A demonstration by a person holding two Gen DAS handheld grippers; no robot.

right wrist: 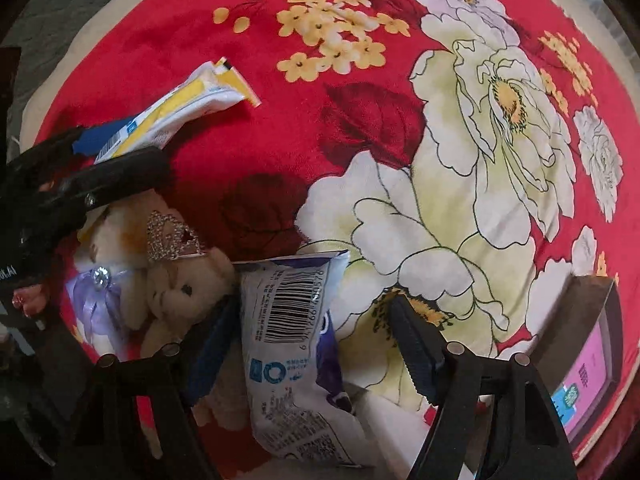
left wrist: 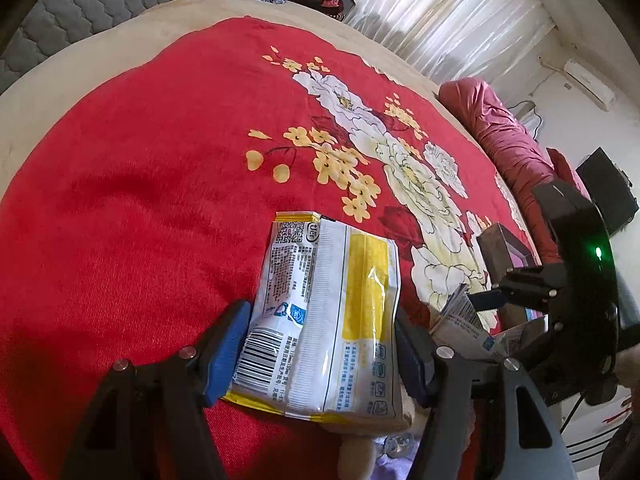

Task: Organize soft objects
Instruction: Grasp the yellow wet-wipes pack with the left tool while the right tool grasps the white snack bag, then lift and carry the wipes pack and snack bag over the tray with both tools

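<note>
The small cream plush bear with a lilac ribbon (right wrist: 176, 292) is partly covered by the black gripper finger. The dark box with a pink panel (right wrist: 588, 364) is cropped at the picture's edge. The small print on the yellow-and-white plastic packet (left wrist: 320, 320) cannot be read.

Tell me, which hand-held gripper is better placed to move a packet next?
Probably the left hand-held gripper: its fingers press both sides of the yellow packet. The right hand-held gripper only straddles the white packet, with a gap at one finger.
</note>
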